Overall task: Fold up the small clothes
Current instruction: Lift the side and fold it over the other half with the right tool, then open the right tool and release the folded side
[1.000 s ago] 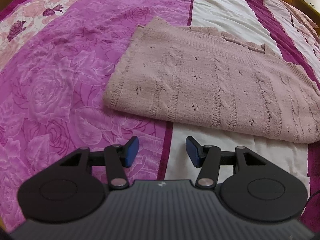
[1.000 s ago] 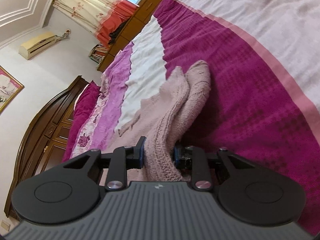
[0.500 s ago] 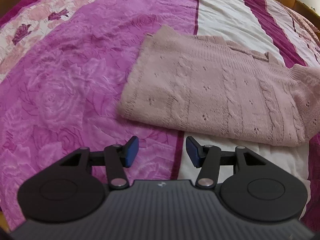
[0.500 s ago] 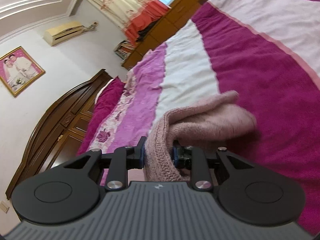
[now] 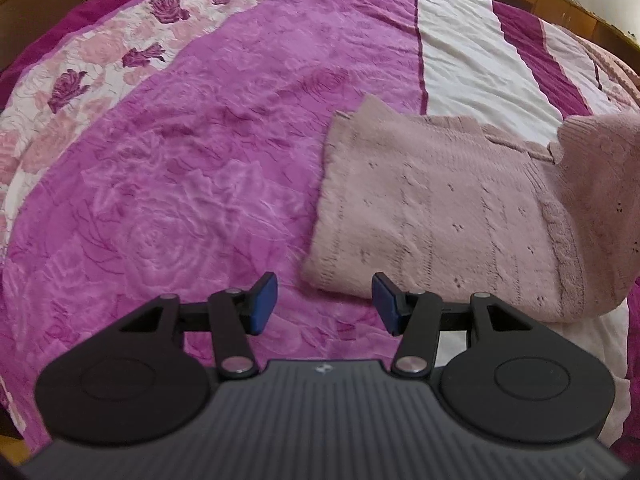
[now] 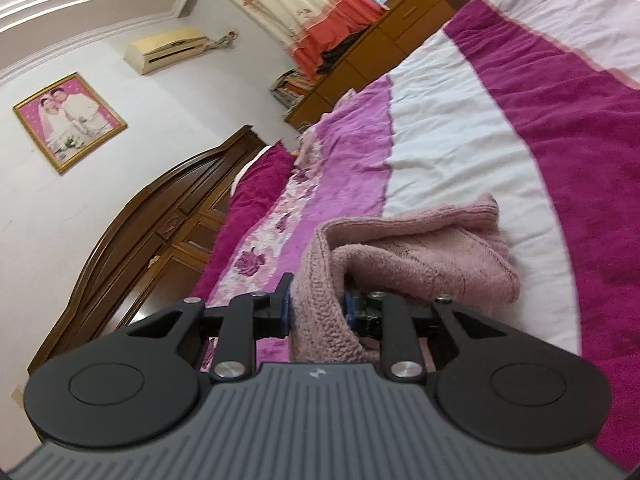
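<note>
The left gripper [image 5: 324, 304] hovers wide and empty above the bed [image 5: 180, 184], just beside the pink sweater's [image 5: 440, 216] near-left corner. The right gripper [image 6: 316, 308] clamps its lifted right edge. Mid-fold: next, carry it across leftward.

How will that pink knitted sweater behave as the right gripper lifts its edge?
Probably floppy: the sweater bends over itself and sags beyond the right gripper. Its thick cable knit looks grippy, so slipping seems unlikely. The rest lies flat on the bedspread and will likely drag.
</note>
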